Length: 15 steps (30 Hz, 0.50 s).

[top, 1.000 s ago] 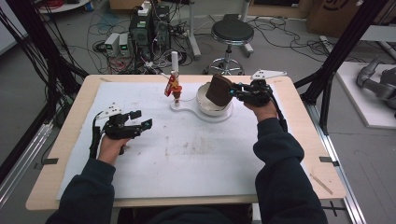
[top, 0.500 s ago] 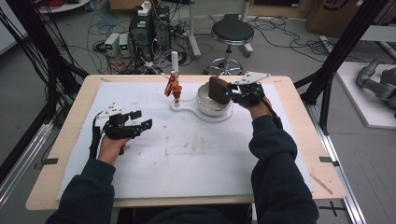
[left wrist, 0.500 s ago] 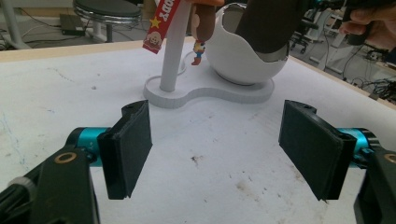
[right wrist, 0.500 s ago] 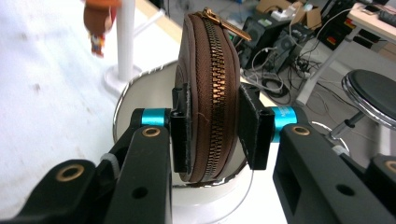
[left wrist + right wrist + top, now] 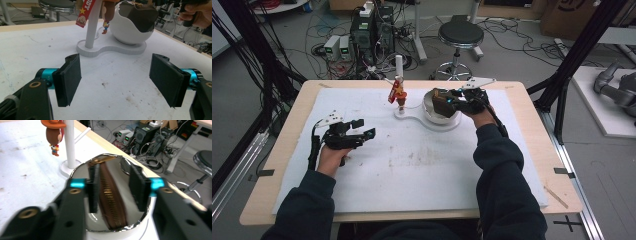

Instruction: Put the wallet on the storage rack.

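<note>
A brown zipped pouch [image 5: 110,200] sits inside the white bowl [image 5: 431,114], whose rim [image 5: 75,171] is shiny. My right gripper [image 5: 113,178] reaches into the bowl with its jaws apart on either side of the pouch: one jaw lies against it and a gap shows at the other. The high view puts this gripper [image 5: 443,97] over the bowl. My left gripper [image 5: 364,127] rests on the white mat at the left, open and holding nothing [image 5: 116,75]. The left gripper view also takes in the bowl [image 5: 125,35] and the pouch [image 5: 140,17].
The bowl shares a white base with a thin post [image 5: 399,75]. A small cowboy figure [image 5: 53,135] and a red tag [image 5: 83,13] hang from it. The white mat [image 5: 422,165] covers the wooden table. A stool [image 5: 460,35] and electronics stand beyond the far edge.
My right gripper has lowered the pouch from above the bowl down into it, and its jaws have come apart. My left gripper has stayed put.
</note>
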Each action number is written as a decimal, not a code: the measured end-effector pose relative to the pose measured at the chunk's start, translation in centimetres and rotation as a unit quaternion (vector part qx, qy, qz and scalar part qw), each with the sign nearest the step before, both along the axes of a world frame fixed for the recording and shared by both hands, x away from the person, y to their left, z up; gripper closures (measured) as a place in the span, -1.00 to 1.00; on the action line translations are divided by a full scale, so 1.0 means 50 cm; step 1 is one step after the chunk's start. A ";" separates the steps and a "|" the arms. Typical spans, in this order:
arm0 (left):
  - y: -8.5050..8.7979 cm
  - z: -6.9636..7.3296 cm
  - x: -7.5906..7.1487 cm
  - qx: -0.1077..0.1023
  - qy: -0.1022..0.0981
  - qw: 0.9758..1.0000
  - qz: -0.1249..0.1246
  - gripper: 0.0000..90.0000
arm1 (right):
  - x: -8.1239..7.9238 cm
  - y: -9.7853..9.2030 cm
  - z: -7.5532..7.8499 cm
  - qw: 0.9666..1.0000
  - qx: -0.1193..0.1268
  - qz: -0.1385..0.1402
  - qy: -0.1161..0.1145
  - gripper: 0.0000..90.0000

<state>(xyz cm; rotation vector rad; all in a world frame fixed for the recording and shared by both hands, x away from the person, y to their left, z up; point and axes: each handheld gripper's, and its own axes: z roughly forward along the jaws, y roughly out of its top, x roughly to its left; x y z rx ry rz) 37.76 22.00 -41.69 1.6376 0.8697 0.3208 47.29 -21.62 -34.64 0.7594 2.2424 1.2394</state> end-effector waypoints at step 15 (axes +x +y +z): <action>0.000 -0.001 0.000 0.001 0.001 1.000 -0.001 -0.44 | -0.007 0.016 -0.020 0.999 0.000 0.027 0.037 0.37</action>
